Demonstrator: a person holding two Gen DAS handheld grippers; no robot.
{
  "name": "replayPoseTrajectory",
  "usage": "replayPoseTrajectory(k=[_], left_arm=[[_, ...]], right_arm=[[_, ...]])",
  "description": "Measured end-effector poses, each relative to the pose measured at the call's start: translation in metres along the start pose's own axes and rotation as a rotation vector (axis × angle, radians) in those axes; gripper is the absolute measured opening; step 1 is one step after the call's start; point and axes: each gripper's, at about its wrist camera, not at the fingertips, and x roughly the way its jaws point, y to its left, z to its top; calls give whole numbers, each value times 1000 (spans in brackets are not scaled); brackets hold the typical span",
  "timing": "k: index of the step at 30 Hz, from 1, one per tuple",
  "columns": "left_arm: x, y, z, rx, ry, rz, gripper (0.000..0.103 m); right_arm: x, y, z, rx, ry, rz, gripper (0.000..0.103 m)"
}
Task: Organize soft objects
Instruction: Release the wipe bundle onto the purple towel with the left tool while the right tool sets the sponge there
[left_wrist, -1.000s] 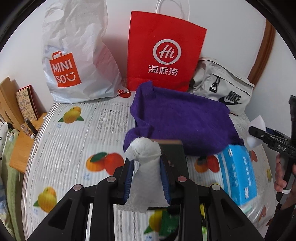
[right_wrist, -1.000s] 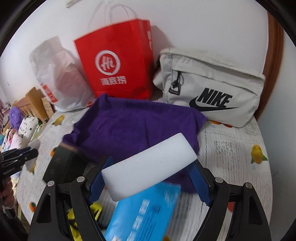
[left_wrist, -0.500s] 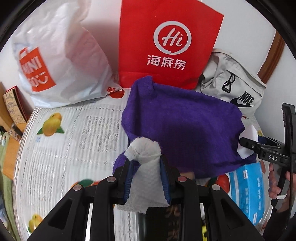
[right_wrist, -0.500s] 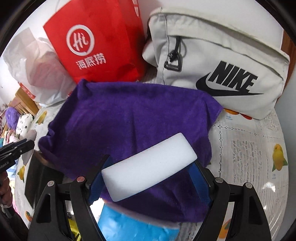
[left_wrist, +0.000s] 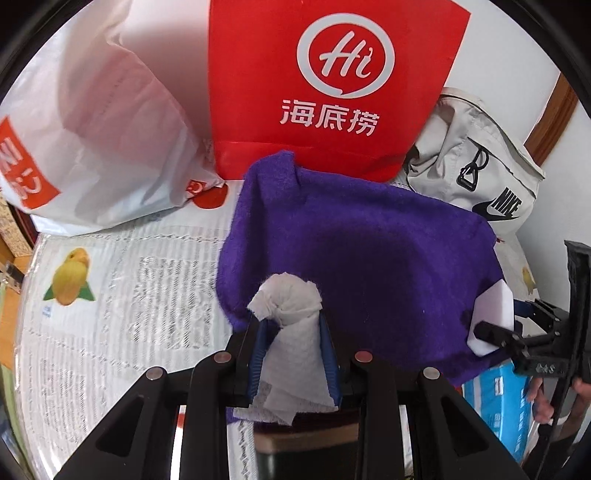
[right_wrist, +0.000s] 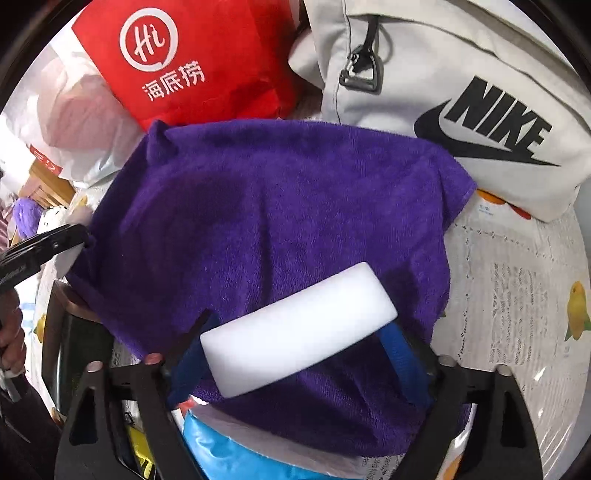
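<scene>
The purple towel (left_wrist: 362, 266) served as the landmark, spread over the fruit-printed tablecloth (left_wrist: 122, 295).

Nearest the left camera, the left gripper (left_wrist: 291, 354) was pinching a crumpled white paper towel (left_wrist: 291, 332) between its blue pads, holding it upright over the towel's near left edge. A dark box (left_wrist: 306, 443) sat under that edge, directly below the gripper.

Nearest the right camera, the right gripper (right_wrist: 295, 354) hung over the towel's near part with a white sponge block (right_wrist: 295, 332) lying tilted between its fingers. Its jaws had just been opening and stood spread; a gap showed between the left pad and the sponge's end, while contact at the right end could not be judged. A blue packet (right_wrist: 236, 446) poked out from under the towel's near edge.

Beyond the towel's far edge stood a red paper bag (left_wrist: 332, 85). To the left of that, past the towel's far left corner, slumped a white plastic bag (left_wrist: 107, 122). Off the towel's far right corner lay a grey Nike bag (right_wrist: 461, 96).
</scene>
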Motion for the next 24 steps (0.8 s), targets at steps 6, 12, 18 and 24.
replayPoseTrajectory(k=[6,12,18,24], left_arm=[[14,-5,15,13,4,0,27],[26,-10,36,29,4,-14,27],[38,-7,52,7,8,-23,34],[46,-8,60,5,1,-5,64]], right_arm=[[-11,-7,1,15,-34,-6,101],[-16,-3,0,-24,-45,-58,101],[-22,-8,0,-5,-62,7,101],[-24,-14,-1,19,-86,6,101]])
